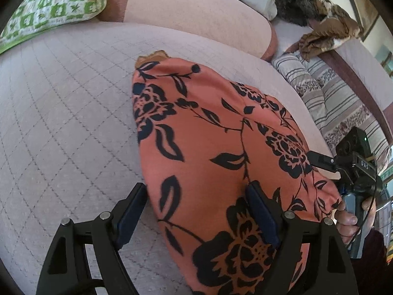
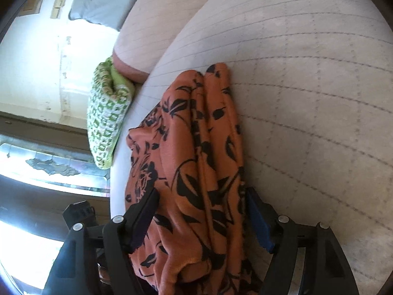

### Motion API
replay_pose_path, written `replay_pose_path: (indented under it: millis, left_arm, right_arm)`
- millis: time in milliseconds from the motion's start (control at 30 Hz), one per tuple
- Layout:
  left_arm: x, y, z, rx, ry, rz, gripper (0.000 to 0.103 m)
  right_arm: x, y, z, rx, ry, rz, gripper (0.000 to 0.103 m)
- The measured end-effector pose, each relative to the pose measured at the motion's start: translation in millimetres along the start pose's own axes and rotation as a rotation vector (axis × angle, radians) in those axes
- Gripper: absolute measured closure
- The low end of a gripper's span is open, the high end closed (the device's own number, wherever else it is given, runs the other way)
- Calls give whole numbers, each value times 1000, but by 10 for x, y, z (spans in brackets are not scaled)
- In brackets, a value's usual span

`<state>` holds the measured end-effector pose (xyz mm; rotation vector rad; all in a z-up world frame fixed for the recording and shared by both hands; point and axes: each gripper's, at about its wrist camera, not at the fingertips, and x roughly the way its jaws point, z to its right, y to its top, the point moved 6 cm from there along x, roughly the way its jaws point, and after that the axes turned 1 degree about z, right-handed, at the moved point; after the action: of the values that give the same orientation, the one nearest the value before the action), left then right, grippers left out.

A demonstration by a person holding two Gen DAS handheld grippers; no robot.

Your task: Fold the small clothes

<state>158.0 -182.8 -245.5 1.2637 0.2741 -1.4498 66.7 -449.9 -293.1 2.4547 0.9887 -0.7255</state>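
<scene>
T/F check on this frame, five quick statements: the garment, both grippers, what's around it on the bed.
1. The orange floral garment lies on a quilted grey cover. True.
2. The left gripper is clamped shut on a sock. False: its jaws stand wide open, one finger on the garment, the other over the cover; no sock shows.
3. The garment's print is dark flowers and leaves. True.
4. The green-and-white pillow lies on top of the garment. False: it sits apart, at the cover's far edge.
5. In the right wrist view the right gripper has its jaws apart, bunched garment between them. True.
</scene>
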Motion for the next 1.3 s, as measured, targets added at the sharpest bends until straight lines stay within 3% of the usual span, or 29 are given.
replay_pose_path:
  millis: [500,800,1133,1233,1300]
  left_arm:
    - [97,32,102,23,48,-14,16]
    - [171,55,153,45,36,-23,16]
    - [136,55,277,100,11,13,20]
    - [191,24,255,134,6,-22,23]
    - [192,40,188,86,-39,-32,29]
  right_arm:
    - [430,-55,-264,-137,71,-60,31]
    - [482,-72,-281,-175,43,-64,44]
    - [464,-115,-439,-225,-20,-50,49]
    - [481,-122,-463,-238,-41,-51,49]
    - [512,-125,-448,-244,-53,-56,49]
